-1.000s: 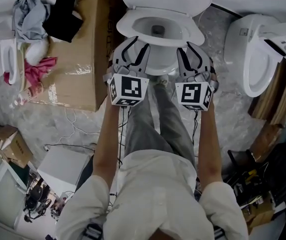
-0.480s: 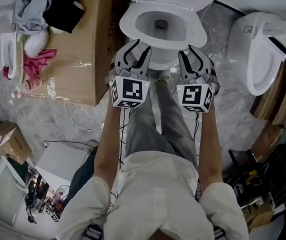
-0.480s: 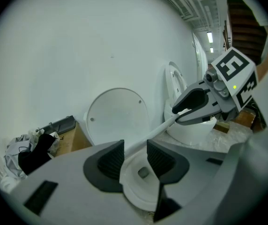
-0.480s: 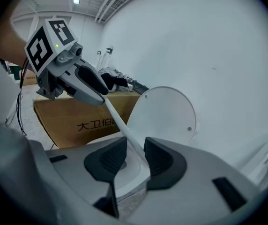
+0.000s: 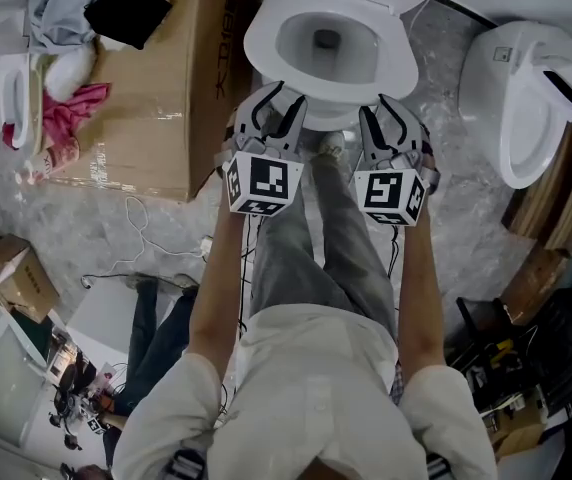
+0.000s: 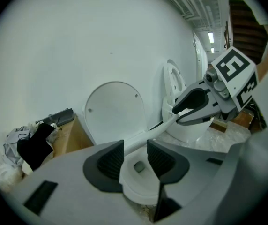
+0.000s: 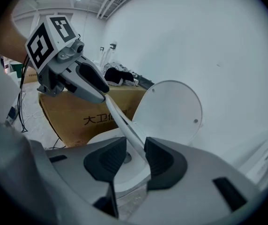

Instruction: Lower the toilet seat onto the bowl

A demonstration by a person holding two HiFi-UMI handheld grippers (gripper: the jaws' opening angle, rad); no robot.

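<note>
Pale short-sleeved shirt (image 5: 311, 388), grey trousers (image 5: 311, 248). Left gripper (image 5: 281, 96) and right gripper (image 5: 384, 104): grey-white shells, dark fingers (image 6: 110, 159), white cubes (image 5: 262, 183) bearing black square markers, thin dark cables (image 5: 390, 258).

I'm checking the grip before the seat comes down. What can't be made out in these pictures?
Pad contact: both gripper views show the toilet seat rim between the left gripper's and right gripper's parted jaws, but the white bowl behind swallows its edges.
Seat height above bowl: head view looks straight down.
Hinges: cut by head view's top edge, behind gripper bodies elsewhere.
</note>
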